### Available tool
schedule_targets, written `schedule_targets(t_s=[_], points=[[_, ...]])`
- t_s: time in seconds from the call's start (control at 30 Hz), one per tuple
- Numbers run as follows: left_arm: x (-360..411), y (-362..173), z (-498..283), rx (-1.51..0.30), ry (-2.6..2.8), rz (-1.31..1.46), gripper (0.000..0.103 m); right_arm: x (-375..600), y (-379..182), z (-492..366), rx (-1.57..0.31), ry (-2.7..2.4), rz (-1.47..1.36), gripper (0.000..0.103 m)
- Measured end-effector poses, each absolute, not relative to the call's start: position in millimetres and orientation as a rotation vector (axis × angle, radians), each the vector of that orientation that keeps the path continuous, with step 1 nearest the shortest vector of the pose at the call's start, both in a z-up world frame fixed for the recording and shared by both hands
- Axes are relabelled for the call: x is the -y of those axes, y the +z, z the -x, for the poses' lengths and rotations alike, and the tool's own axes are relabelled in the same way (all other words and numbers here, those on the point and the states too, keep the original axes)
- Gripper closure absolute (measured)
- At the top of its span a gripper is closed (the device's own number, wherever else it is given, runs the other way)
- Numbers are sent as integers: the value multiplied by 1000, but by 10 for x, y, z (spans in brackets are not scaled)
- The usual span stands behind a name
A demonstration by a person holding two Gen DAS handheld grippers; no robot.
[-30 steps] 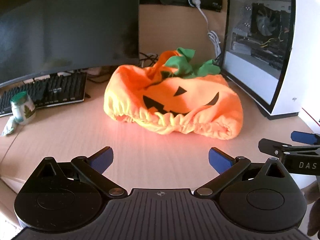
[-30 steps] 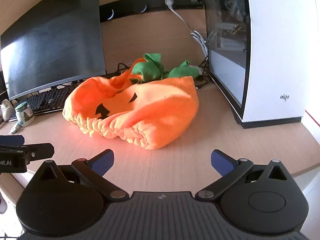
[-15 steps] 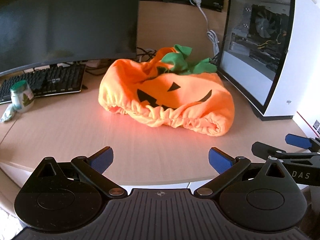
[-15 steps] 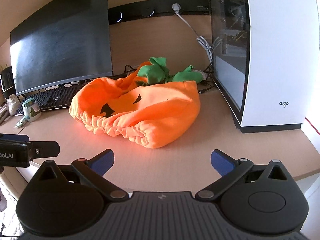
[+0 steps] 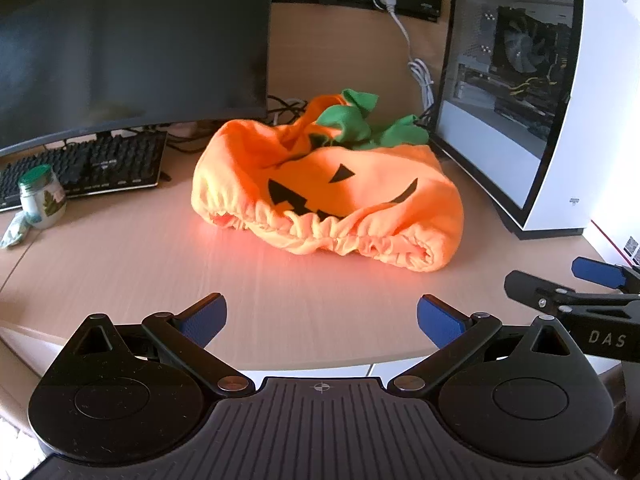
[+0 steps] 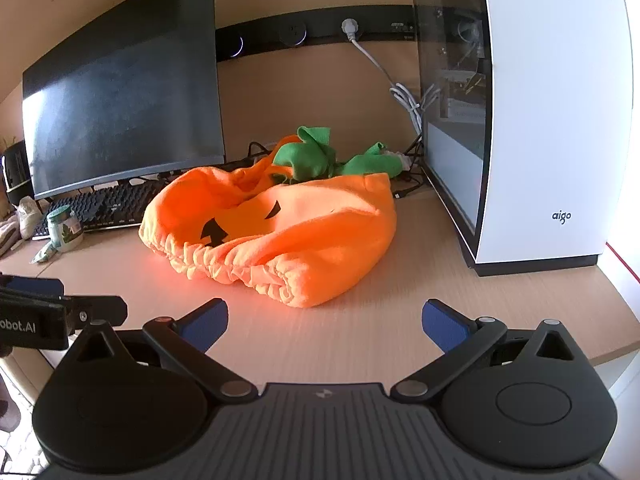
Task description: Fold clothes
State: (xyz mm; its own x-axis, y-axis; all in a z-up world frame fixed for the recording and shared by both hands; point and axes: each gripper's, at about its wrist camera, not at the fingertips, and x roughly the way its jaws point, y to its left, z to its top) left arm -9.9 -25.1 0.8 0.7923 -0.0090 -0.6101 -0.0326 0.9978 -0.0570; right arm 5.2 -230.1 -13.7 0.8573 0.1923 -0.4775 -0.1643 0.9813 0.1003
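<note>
An orange pumpkin costume (image 5: 332, 196) with a black face, green leaves and an elastic ruffled hem lies crumpled in the middle of the desk; it also shows in the right wrist view (image 6: 280, 228). My left gripper (image 5: 320, 318) is open and empty, held over the desk's front edge, short of the hem. My right gripper (image 6: 325, 322) is open and empty, near the front edge, below the costume's right corner. The right gripper's fingers (image 5: 560, 296) show at the right of the left wrist view. The left gripper's finger (image 6: 60, 308) shows at the left of the right wrist view.
A dark monitor (image 5: 132, 48) and a black keyboard (image 5: 88, 166) stand at the back left, with a green-lidded jar (image 5: 42, 196) beside them. A white PC case (image 5: 532, 100) stands at the right. Cables (image 5: 420, 76) run behind the costume.
Both grippers have drawn back toward the desk's front edge and risen a little, so the costume looks farther away. Both stay open and empty.
</note>
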Motion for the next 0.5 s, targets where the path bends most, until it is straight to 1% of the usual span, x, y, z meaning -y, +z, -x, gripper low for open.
schedule_targets(t_s=[0.5], points=[[259,-37,86,-678,21,78,0,2328,-159,-76,-533,199,-71,0]])
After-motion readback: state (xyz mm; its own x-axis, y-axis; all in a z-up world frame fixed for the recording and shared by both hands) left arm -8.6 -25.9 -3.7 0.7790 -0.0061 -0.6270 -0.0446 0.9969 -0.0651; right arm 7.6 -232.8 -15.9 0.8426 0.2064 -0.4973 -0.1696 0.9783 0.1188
